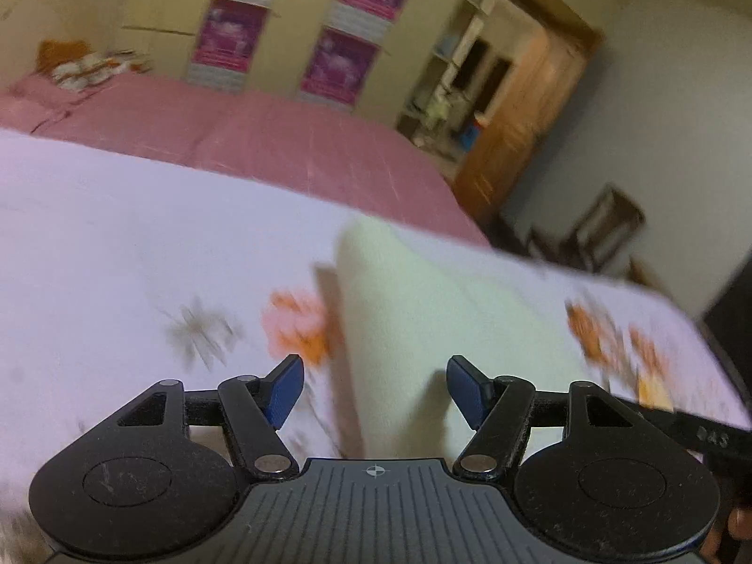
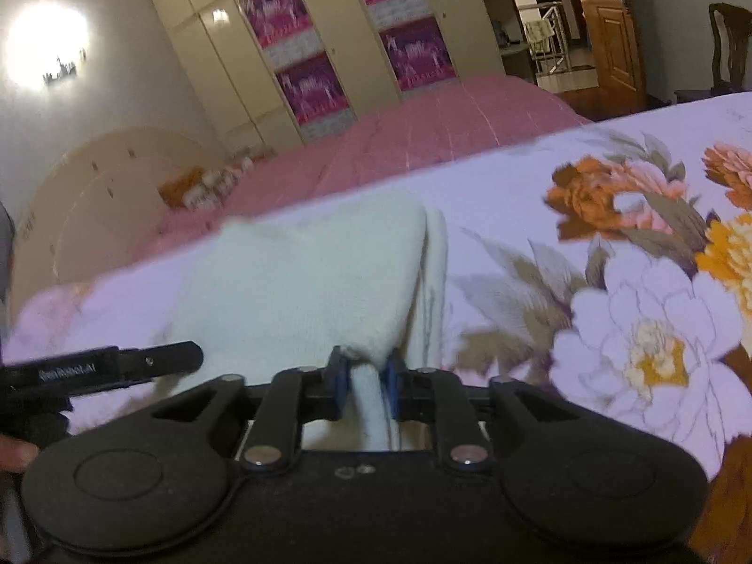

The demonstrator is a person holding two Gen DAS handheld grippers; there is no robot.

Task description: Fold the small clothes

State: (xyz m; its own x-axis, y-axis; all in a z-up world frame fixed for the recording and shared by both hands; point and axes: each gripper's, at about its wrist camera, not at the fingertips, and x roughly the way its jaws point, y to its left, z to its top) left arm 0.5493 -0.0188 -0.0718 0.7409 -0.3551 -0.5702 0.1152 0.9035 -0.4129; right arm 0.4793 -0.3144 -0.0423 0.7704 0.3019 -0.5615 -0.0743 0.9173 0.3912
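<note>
The right claw (image 2: 366,376) pinches the edge of the white cloth (image 2: 301,282). The left claw (image 1: 374,392) is spread wide, holding nothing. Pull the fold slowly so the edges line up.

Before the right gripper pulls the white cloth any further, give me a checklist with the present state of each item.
1. Right gripper shut on the white cloth: ok, an edge sits pinched between the blue pads.
2. Left gripper free to help: ok, open and holding nothing, above the cloth.
3. Cloth on the floral sheet: ok, its far part rests there.
4. Fold edges aligned: cannot tell, motion blur hides them.
5. Grippers clear of each other: ok, the left one shows apart at the left of the right wrist view.
</note>
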